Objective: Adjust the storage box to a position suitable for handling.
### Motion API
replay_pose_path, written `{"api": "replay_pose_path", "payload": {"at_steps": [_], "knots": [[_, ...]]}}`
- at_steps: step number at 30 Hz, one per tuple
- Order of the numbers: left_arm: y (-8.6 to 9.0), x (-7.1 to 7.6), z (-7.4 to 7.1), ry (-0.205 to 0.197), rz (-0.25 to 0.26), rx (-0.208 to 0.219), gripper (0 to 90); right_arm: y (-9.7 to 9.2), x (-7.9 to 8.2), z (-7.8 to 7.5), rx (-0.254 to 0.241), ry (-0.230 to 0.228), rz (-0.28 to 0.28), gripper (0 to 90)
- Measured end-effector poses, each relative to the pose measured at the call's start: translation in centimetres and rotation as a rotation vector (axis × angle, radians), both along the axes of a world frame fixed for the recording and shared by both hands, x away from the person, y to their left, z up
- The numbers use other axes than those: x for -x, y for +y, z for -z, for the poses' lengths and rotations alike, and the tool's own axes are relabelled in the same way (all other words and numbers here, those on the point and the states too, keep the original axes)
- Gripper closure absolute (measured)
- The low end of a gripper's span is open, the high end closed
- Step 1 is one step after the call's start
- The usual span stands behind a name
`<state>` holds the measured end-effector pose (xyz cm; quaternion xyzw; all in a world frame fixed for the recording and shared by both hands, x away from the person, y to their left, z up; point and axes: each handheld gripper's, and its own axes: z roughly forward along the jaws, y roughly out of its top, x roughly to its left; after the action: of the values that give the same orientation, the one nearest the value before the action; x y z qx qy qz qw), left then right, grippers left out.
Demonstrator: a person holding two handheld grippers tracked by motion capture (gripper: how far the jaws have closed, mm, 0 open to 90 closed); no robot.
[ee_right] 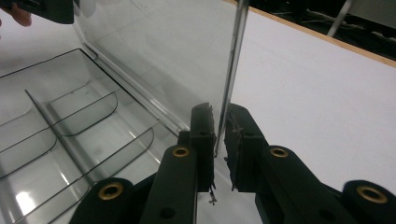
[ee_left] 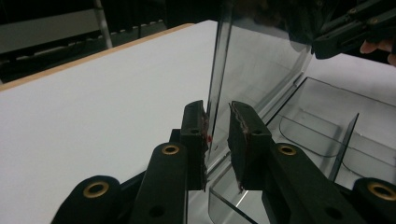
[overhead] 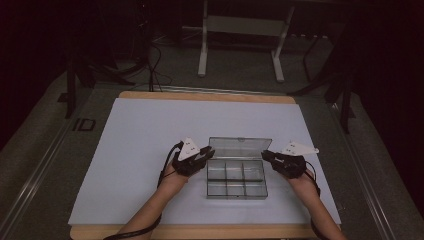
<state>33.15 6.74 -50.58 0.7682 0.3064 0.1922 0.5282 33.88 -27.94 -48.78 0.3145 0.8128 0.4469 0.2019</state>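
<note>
A clear plastic compartment box [overhead: 236, 196] sits on the white table top, its lid [overhead: 240, 148] standing upright at the back. My left gripper [overhead: 209, 152] is at the lid's left end. In the left gripper view the lid's edge [ee_left: 214, 93] runs between my left gripper's [ee_left: 217, 126] jaws against one pad, with a gap to the other pad. My right gripper [overhead: 265, 155] is at the lid's right end. In the right gripper view its [ee_right: 218, 128] pads pinch the lid's edge [ee_right: 232, 65]. The compartments [ee_right: 70, 135] look empty.
The white sheet [overhead: 150, 145] covers a wooden table, with wide bare room left of and behind the box. Its front edge [overhead: 200, 231] is close to the person's forearms. A metal frame [overhead: 240, 30] and cables stand on the dark floor beyond the table.
</note>
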Motion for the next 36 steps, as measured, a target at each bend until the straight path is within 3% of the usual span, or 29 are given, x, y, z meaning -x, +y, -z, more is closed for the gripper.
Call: {"api": "replay_pose_path", "payload": {"at_steps": [6,11,18,25,31,32,36], "knots": [[0.1,-1.0,0.2,0.062,0.004,0.044,75.0,0.2,-0.7,0.1,-0.012,0.019,0.015,80.2],[-0.2,-1.2,0.4,0.056,0.001,0.025,70.1,0.4,-1.0,0.3,-0.017,0.027,0.027,76.8],[-1.2,-1.8,1.2,0.087,0.006,0.012,67.9,1.0,-1.2,0.8,-0.008,0.048,0.030,72.6],[-1.0,-2.2,1.6,0.121,-0.016,0.076,66.9,1.2,-1.5,1.0,0.010,0.059,0.051,70.5],[-0.9,-2.8,1.8,0.186,-0.015,0.114,65.7,1.5,-1.7,1.2,0.022,0.066,0.059,66.9],[-0.9,-3.1,1.8,0.219,-0.017,0.126,65.7,1.6,-1.7,1.2,0.028,0.064,0.064,66.9],[-1.0,-3.3,1.9,0.245,-0.031,0.140,63.8,1.8,-1.7,1.3,0.038,0.072,0.085,65.5]]}}
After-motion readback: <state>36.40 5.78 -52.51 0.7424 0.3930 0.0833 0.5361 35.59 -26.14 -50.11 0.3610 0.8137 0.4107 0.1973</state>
